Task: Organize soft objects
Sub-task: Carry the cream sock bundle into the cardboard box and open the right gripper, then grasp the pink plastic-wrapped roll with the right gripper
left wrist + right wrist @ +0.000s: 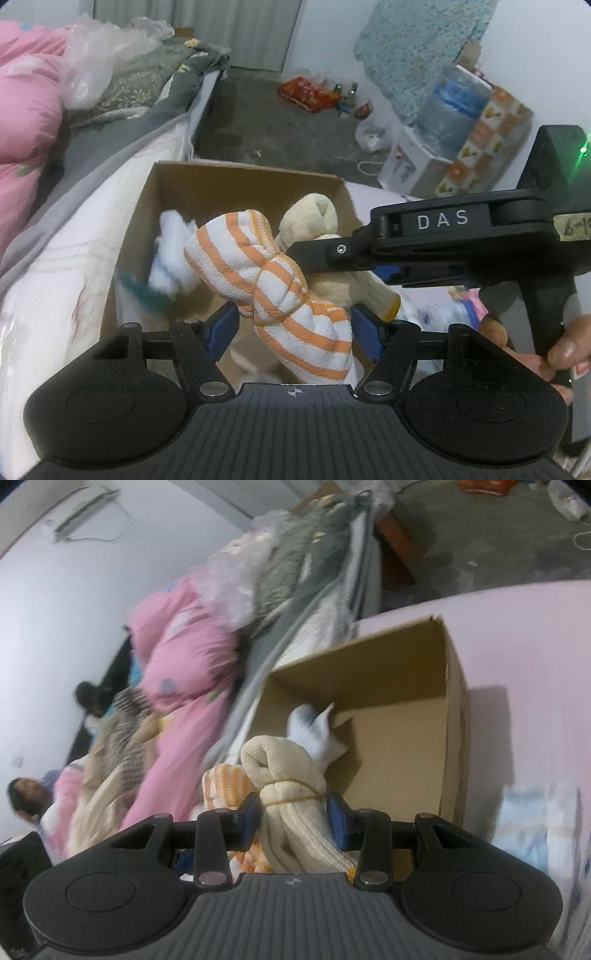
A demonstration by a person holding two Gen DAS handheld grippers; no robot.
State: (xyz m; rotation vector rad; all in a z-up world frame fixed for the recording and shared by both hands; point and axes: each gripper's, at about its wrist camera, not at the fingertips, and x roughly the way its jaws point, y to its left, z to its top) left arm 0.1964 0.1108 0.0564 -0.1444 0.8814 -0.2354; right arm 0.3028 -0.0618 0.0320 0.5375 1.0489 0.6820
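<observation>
An open cardboard box [236, 184] stands on a pale pink surface, with a white sock [170, 254] inside it. My left gripper [295, 325] has its blue pads wide apart around an orange-and-white striped sock bundle [266, 273] that hangs over the box; the pads do not clearly press it. My right gripper [295, 818] is shut on a cream knitted sock bundle [291, 782] tied with a band, held above the box [406, 686]. The right gripper shows in the left wrist view [369, 251], beside the cream bundle [314, 221]. The striped bundle [225, 782] and white sock [314, 731] show in the right wrist view.
A bed with a pink quilt [26, 110], grey bedding [147, 81] and plastic bags lies left of the box. A concrete floor [280, 129] with a water bottle [454, 110] and snack packets lies beyond. People lie on the bed [26, 797].
</observation>
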